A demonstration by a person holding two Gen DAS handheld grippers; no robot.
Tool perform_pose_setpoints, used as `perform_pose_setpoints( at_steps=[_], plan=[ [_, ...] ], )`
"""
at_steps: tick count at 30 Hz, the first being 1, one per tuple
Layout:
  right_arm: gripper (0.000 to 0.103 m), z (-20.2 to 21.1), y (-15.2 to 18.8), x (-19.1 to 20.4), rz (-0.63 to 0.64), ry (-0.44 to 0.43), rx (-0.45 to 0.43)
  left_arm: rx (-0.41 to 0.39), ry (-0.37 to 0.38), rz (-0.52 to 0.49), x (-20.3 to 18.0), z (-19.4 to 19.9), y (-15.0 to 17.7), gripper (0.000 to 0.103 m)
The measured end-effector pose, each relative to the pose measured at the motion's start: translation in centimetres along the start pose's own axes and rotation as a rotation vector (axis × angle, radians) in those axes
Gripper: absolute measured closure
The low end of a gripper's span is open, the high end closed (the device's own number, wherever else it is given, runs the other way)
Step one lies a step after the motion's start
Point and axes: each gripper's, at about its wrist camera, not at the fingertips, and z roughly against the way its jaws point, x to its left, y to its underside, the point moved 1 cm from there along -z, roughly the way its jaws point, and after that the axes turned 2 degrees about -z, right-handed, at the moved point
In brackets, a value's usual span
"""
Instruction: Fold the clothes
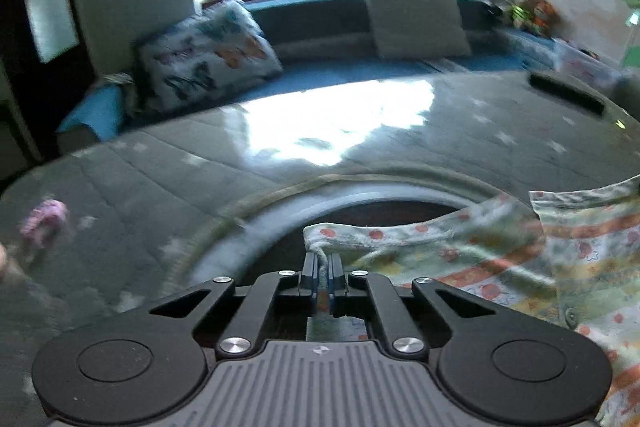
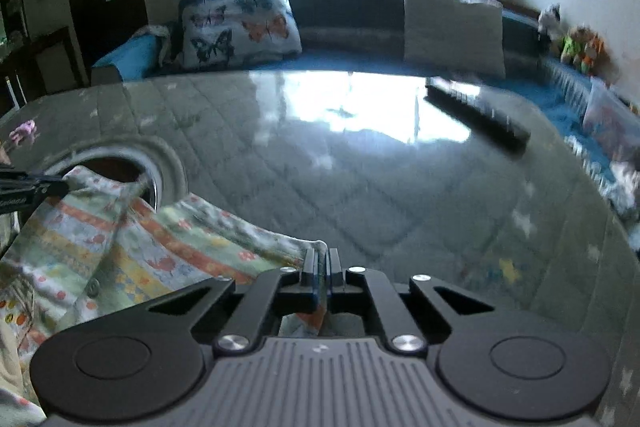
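Both tongs [image 1: 323,267] [image 2: 321,263] pinch (seemingly) garment [image 2: 120,239].

A glossy grey quilted table surface [image 2: 360,195] with pale star marks carries a striped, patterned cotton garment [image 2: 132,251] at its near edge, a long black bar-shaped object [image 2: 480,119] at the far side, and a small pink item [image 2: 23,131].

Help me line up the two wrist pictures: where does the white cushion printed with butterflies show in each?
Left wrist: the white butterfly-print cushion sits upper left, leaning on the blue sofa below the window.
Right wrist: the cushion sits upper left of centre, on the same sofa.
Shared landmark: the plain grey cushion, to its right in both.
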Motion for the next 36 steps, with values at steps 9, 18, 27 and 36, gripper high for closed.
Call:
perform_pose_setpoints(
  at_steps=[9,18,27,36],
  plan=[
    [0.092,-3.0,-4.7,2.3,0.013,0.037,-0.099,-0.023,-0.061,0.059,2.6,-0.6,-1.3,0.094],
    [0.089,-1.2,-1.8,3.7,0.074,-0.142,0.039,0.025,0.017,0.013,1.7,2.0,1.2,0.074],
    [0.083,2.9,1.8,7.4,0.217,-0.359,0.215,0.080,0.252,-0.009,-1.2,7.8,5.1,0.065],
    [0.072,7.3,4.2,8.6,0.329,-0.414,0.260,0.126,0.392,0.065,-1.4,10.2,7.4,0.059]
  ],
)
